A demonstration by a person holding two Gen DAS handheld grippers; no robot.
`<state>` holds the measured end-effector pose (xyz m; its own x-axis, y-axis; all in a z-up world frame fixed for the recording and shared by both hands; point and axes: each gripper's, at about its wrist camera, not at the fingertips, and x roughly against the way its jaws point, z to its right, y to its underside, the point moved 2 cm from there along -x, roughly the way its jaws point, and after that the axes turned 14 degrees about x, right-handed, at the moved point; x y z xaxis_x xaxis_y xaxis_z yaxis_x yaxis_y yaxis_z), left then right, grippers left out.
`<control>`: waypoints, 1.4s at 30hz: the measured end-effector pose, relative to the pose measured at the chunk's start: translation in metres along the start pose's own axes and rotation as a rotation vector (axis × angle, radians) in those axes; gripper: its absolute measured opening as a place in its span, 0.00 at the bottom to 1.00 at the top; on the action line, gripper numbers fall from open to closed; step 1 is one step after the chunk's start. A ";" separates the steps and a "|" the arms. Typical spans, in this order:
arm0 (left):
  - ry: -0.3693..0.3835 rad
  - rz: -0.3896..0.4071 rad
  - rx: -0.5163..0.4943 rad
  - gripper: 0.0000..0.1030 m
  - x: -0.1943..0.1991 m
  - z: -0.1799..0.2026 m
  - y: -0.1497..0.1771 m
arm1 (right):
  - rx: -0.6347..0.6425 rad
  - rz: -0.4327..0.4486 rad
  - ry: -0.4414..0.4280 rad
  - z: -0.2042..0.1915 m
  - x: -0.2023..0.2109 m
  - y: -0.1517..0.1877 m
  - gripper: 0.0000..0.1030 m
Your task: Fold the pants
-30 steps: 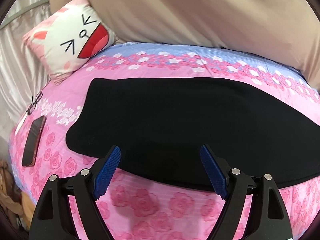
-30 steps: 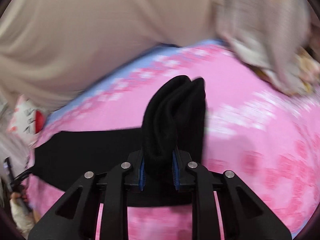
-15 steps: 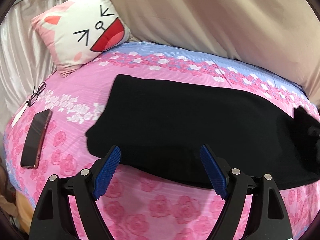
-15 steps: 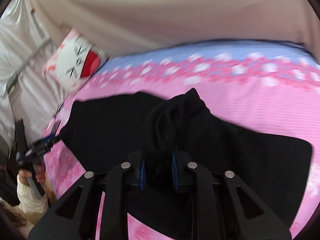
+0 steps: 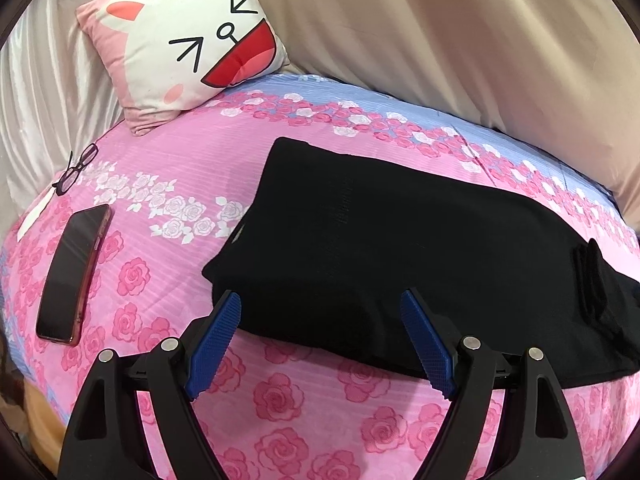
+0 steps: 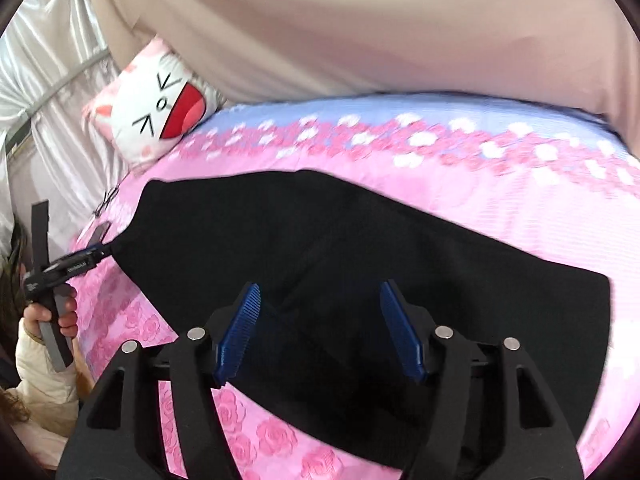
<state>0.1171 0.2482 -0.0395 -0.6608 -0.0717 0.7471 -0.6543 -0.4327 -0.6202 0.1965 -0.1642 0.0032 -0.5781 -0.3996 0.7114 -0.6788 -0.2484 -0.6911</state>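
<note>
The black pants (image 5: 384, 248) lie flat across the pink flowered bed (image 5: 168, 184), lengthwise from left to right. A raised fold of black cloth (image 5: 592, 280) stands near their right end. My left gripper (image 5: 320, 340) is open and empty, its blue pads (image 5: 216, 332) just above the pants' near left edge. In the right wrist view the pants (image 6: 360, 240) show one layer laid over another. My right gripper (image 6: 320, 332) is open and empty above the pants' near edge. The left gripper (image 6: 92, 254) also shows there, at the pants' left corner.
A cat-face pillow (image 5: 180, 44) leans at the back left. A phone (image 5: 74, 274) and glasses (image 5: 76, 168) lie on the bed's left side. A beige curtain (image 5: 440, 40) hangs behind the bed. The person's hand (image 6: 52, 316) is at the left edge.
My right gripper opened and let go of the pants leg end it had carried leftward; the cloth now lies on the pants. My left gripper shifted left toward the pants' corner.
</note>
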 end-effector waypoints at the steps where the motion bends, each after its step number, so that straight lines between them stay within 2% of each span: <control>1: 0.002 0.000 0.002 0.77 0.000 -0.001 0.000 | -0.010 -0.003 0.000 0.002 0.000 0.000 0.59; 3: -0.005 0.004 0.007 0.77 0.000 -0.001 -0.001 | -0.012 -0.019 0.000 0.003 -0.008 0.000 0.59; 5: -0.003 0.004 0.018 0.77 0.002 -0.002 -0.001 | 0.039 -0.032 -0.002 -0.010 -0.016 -0.002 0.59; 6: 0.003 0.005 0.023 0.77 0.006 -0.002 0.000 | 0.085 -0.048 -0.006 -0.021 -0.022 -0.001 0.59; 7: 0.002 0.008 0.023 0.77 0.008 -0.002 0.002 | 0.140 -0.062 -0.008 -0.033 -0.030 -0.002 0.65; 9: -0.009 0.017 0.020 0.77 0.013 -0.003 0.004 | 0.254 -0.092 0.027 -0.053 -0.047 0.001 0.69; 10: -0.013 0.018 0.023 0.77 0.015 -0.004 0.006 | 0.303 -0.119 0.065 -0.058 -0.059 0.002 0.67; 11: -0.016 0.017 0.025 0.77 0.016 -0.004 0.008 | 0.320 -0.136 0.079 -0.058 -0.068 0.004 0.63; 12: -0.021 0.016 0.027 0.77 0.018 -0.006 0.010 | 0.323 -0.155 0.104 -0.054 -0.077 0.004 0.48; 13: -0.031 0.015 0.028 0.77 0.018 -0.007 0.012 | 0.310 -0.149 0.117 -0.049 -0.081 0.003 0.37; 14: -0.040 0.014 0.030 0.77 0.018 -0.009 0.013 | 0.285 -0.145 0.102 -0.046 -0.081 0.000 0.35; 16: -0.065 0.011 0.041 0.77 0.018 -0.015 0.014 | 0.215 -0.132 0.065 -0.042 -0.076 -0.010 0.17; 18: -0.086 0.010 0.062 0.77 0.017 -0.024 0.013 | 0.223 -0.107 0.043 -0.053 -0.068 -0.020 0.17; 21: -0.111 0.009 0.107 0.77 0.014 -0.038 0.006 | 0.242 -0.098 -0.061 -0.077 -0.072 -0.024 0.17; 23: -0.101 0.001 0.142 0.77 0.012 -0.046 0.001 | 0.290 -0.139 -0.051 -0.089 -0.091 -0.016 0.17; 24: -0.093 -0.006 0.160 0.77 0.010 -0.050 -0.001 | 0.307 -0.124 -0.051 -0.090 -0.095 -0.012 0.21; 27: -0.075 -0.030 0.197 0.77 0.004 -0.056 -0.007 | 0.265 -0.068 -0.085 -0.085 -0.075 -0.011 0.25; 29: -0.041 -0.046 0.224 0.77 0.002 -0.059 -0.011 | 0.199 0.006 -0.101 -0.069 -0.042 -0.009 0.26; 31: 0.022 -0.057 0.268 0.77 0.002 -0.062 -0.014 | 0.142 0.062 -0.042 -0.050 -0.008 -0.003 0.44; 33: 0.063 -0.089 0.308 0.77 -0.006 -0.064 -0.017 | 0.090 0.107 0.055 -0.024 0.027 0.009 0.52; 38: 0.172 -0.192 0.495 0.77 -0.039 -0.074 -0.019 | -0.053 0.101 0.234 0.026 0.075 0.047 0.53; 42: 0.156 -0.139 0.531 0.77 -0.045 -0.075 -0.027 | -0.140 0.083 0.282 0.046 0.088 0.075 0.54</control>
<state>0.1369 0.3302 -0.0739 -0.6549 0.1343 0.7437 -0.4906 -0.8241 -0.2832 0.1158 -0.2585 0.0081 -0.7231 -0.1485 0.6745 -0.6687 -0.0937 -0.7376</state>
